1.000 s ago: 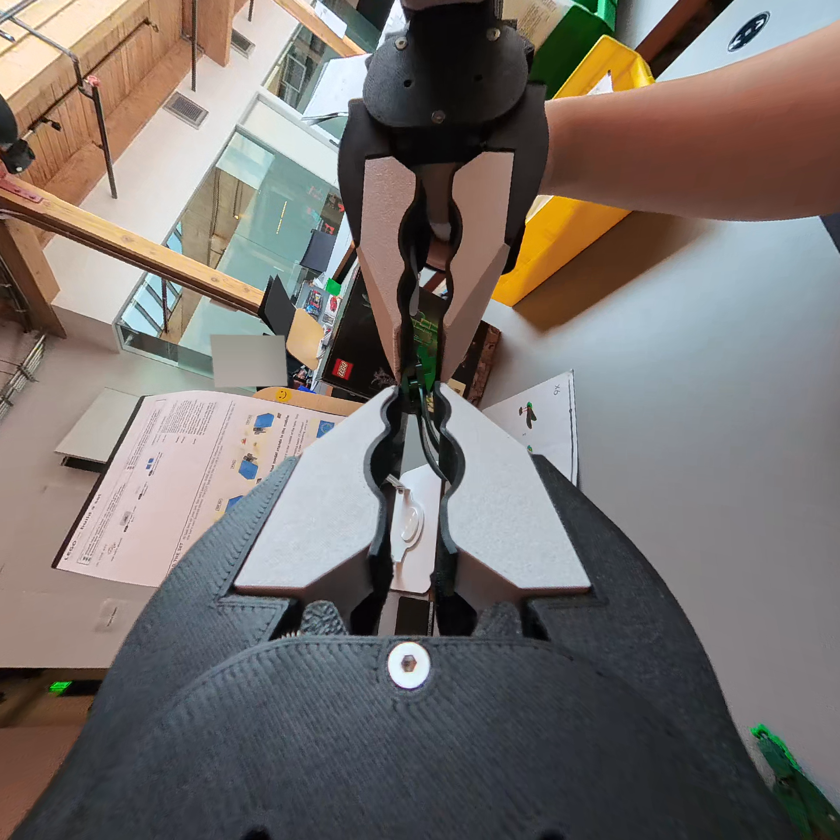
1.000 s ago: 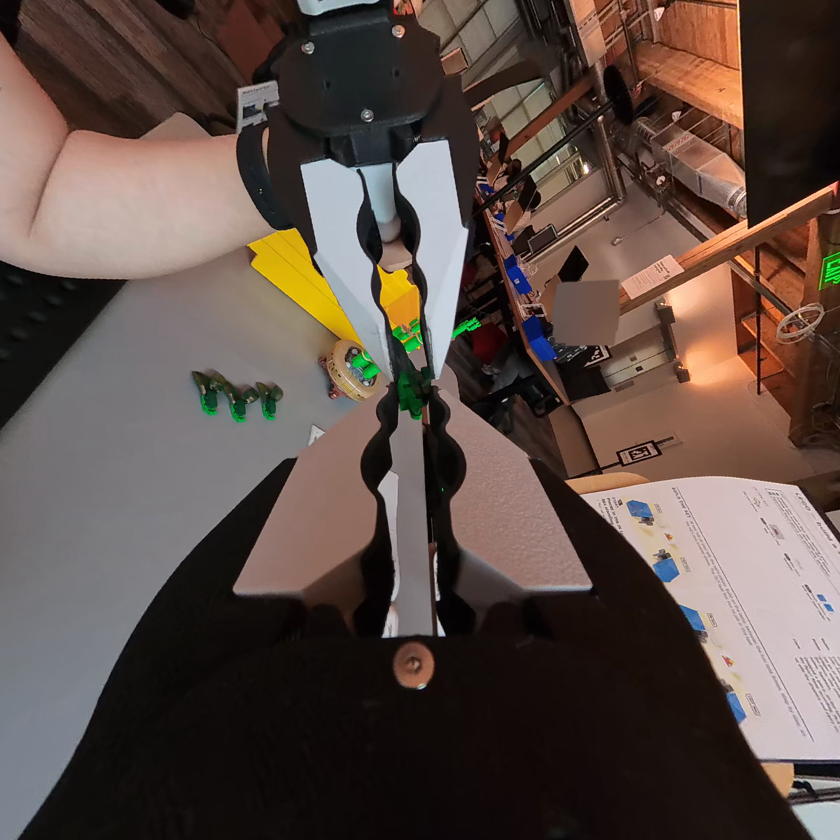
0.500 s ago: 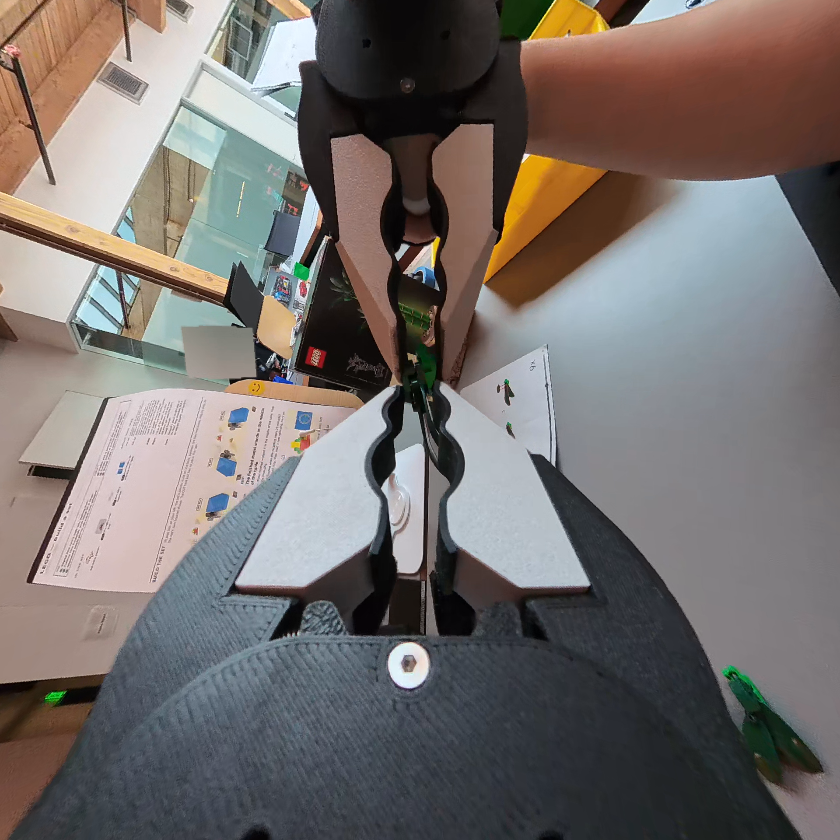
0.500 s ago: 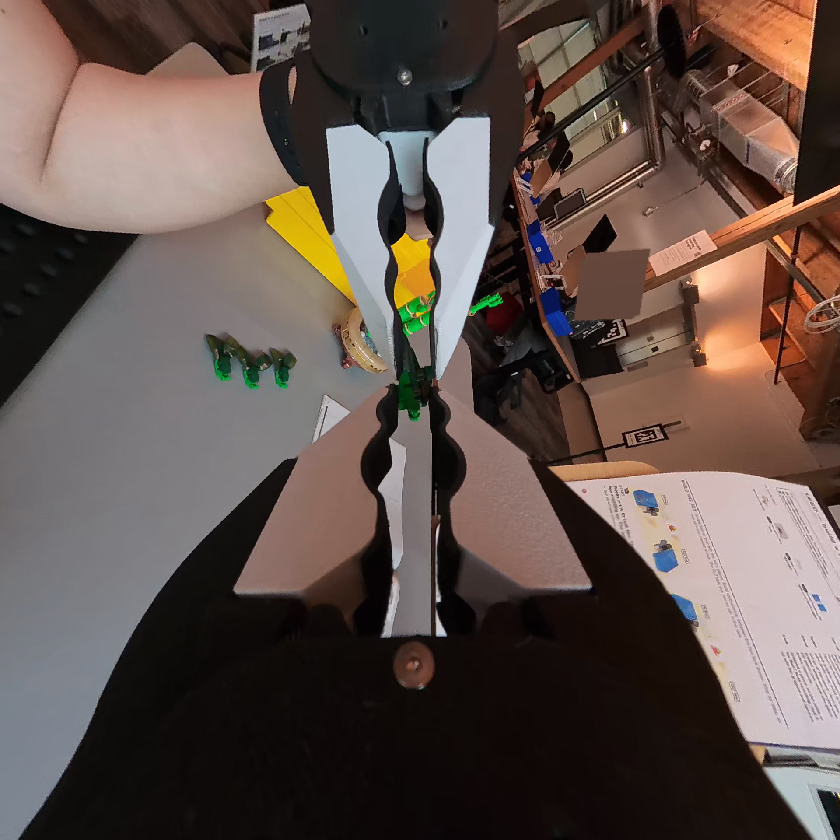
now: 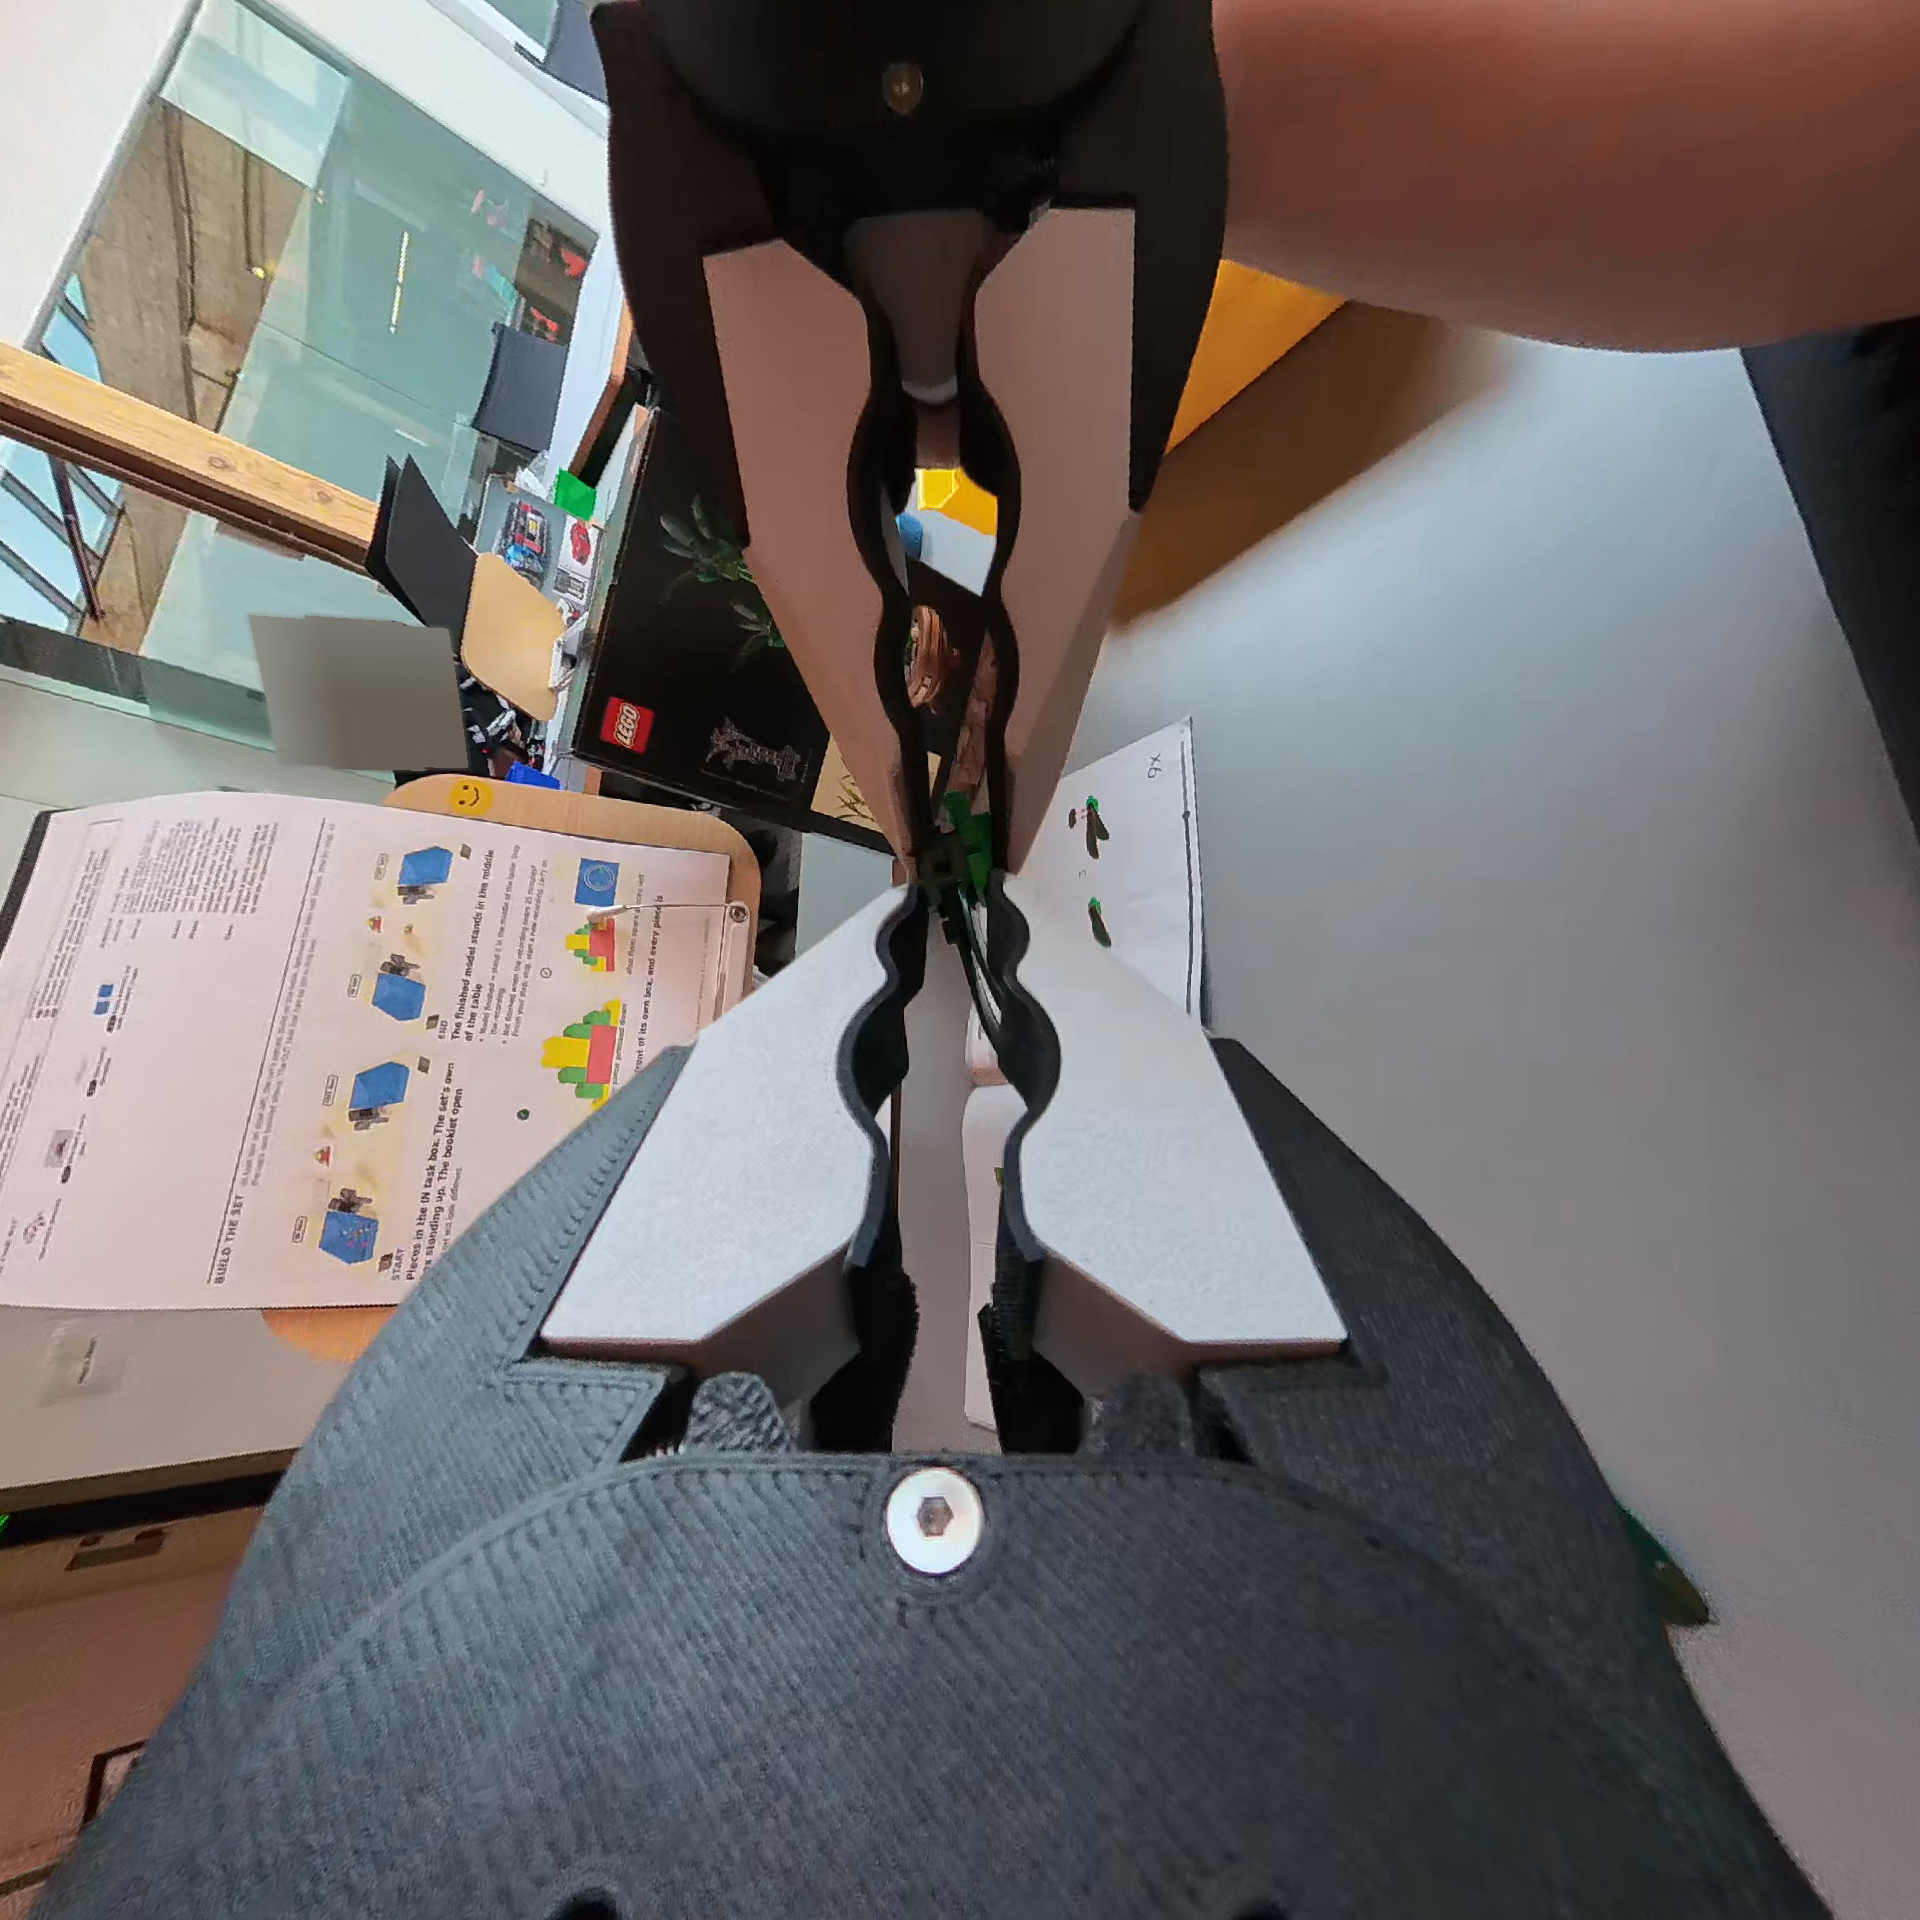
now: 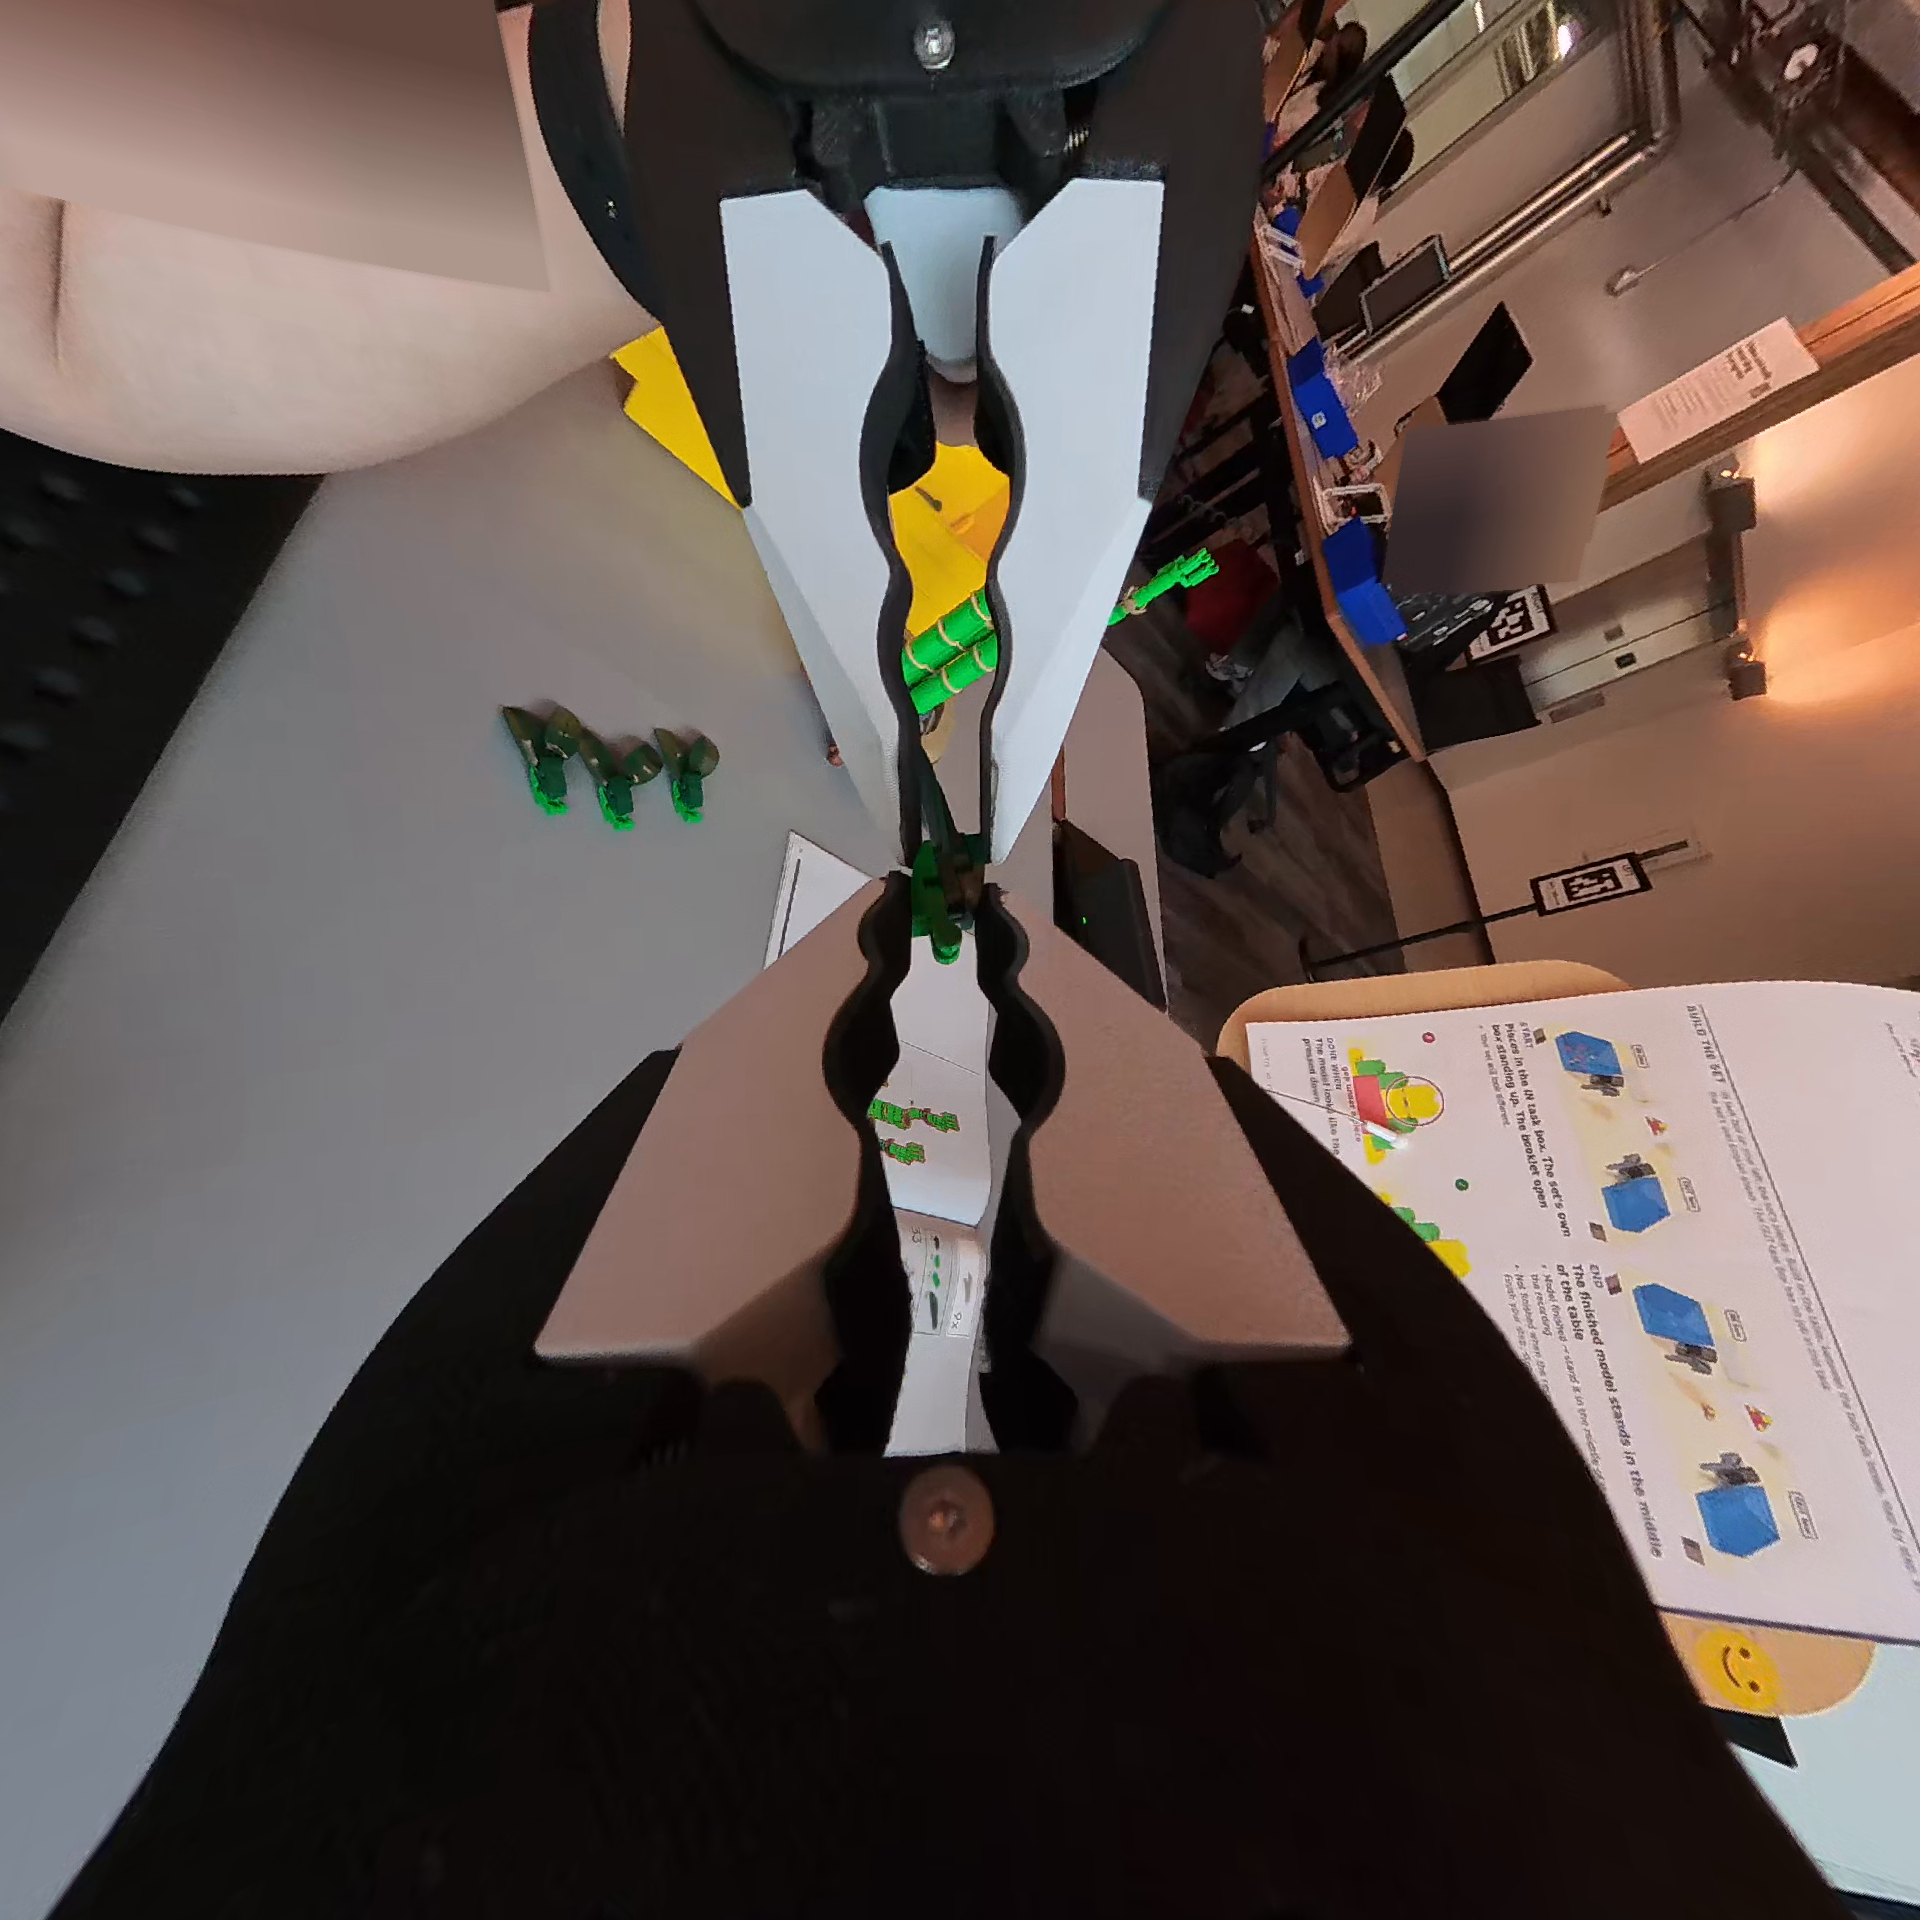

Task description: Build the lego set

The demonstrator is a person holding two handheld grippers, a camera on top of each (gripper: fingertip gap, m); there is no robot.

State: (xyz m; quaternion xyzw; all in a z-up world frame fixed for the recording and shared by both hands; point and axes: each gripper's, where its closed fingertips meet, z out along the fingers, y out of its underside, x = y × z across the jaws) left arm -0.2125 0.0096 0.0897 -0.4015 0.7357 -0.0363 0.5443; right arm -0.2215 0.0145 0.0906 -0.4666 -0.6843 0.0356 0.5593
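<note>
We hold the left gripper and the right gripper tip to tip above the grey counter, fingers of both clenched on one small green lego piece caught between them (its exact shape is hidden by the tips). Three finished green leaf pieces lie together on the counter off to one side, well apart from us. The open instruction booklet lies directly below our fingers, a printed sheet on a wooden board sits beside it, and the dark set box stands behind, near a yellow bin.
</note>
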